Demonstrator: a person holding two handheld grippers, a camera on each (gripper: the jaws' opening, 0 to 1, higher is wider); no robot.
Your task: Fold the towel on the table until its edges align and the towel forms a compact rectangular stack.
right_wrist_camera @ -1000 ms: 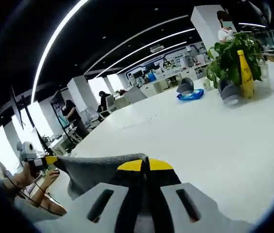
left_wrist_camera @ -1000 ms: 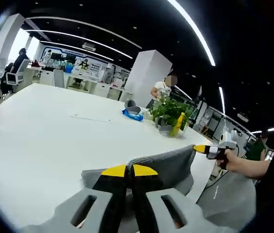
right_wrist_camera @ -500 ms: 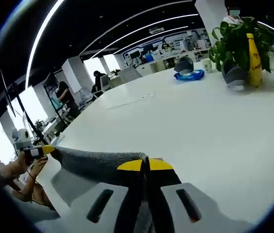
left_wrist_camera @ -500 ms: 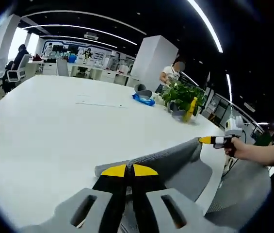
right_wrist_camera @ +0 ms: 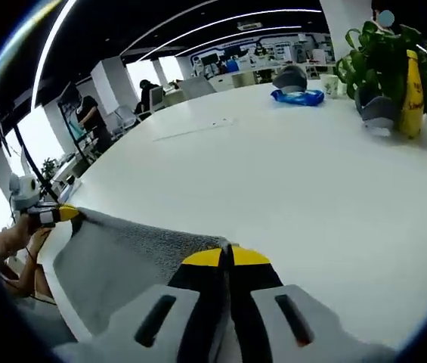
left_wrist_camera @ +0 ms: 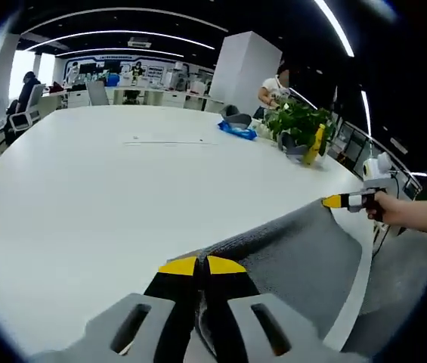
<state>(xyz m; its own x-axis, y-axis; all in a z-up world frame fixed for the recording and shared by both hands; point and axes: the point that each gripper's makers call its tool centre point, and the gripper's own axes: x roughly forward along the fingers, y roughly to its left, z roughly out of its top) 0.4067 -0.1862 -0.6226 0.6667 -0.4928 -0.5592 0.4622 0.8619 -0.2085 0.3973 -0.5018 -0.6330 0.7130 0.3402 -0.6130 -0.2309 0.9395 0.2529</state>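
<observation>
Two tools: each one is clamped on a corner of the same grey towel, and each also appears in the other's view.
Left tool: rises from 6 o'clock of the left gripper view, yellow tips pressed together over the towel's near corner.
Right tool: rises from 6 o'clock of the right gripper view, yellow tips closed on the towel's edge; in the left gripper view it sits at 3 o'clock, gripped by a hand.
Towel: grey, ribbed, stretched between the two tools along the near edge of the table, its far edge lying on the white top and its lower part hanging over the table edge; in the right gripper view it runs from the tips out to 9 o'clock.
Table: large, white, with a bare expanse beyond the towel.
Plant: green leaves in a pot at about 1 o'clock in the left gripper view, well apart from the towel.
Yellow bottle: upright, just beside the plant.
Blue packet: lies flat near the plant, with a grey bowl-like thing just behind it.
Paper strip: thin, flat, at 12 o'clock on the table.
Person: stands behind the plant beside a white pillar.
</observation>
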